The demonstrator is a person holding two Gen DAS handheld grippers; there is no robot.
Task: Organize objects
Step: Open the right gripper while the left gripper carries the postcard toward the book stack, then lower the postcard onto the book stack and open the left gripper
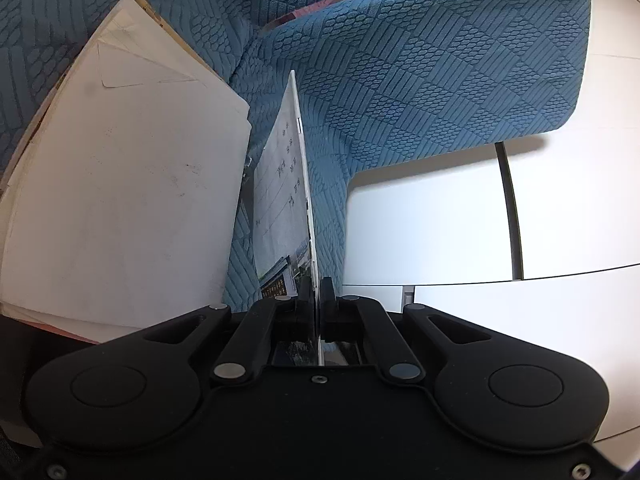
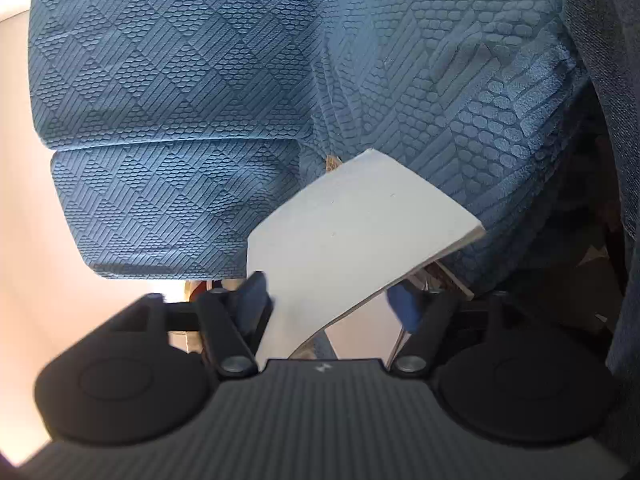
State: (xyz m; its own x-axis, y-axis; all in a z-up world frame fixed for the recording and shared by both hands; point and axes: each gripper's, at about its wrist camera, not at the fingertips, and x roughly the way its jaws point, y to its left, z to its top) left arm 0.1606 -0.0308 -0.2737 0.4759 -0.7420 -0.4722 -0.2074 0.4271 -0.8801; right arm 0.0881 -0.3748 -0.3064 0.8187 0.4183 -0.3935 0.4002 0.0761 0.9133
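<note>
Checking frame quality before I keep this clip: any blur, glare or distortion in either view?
Left wrist: sharp, floor washed out bright, fisheye bends its seams. Right wrist: right gripper and white booklet edges motion-smeared, sofa texture crisp.

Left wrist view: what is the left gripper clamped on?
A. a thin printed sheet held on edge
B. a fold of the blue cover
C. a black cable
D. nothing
A: the left gripper is closed on the bottom edge of a printed sheet that stands upright before the blue sofa.
</note>
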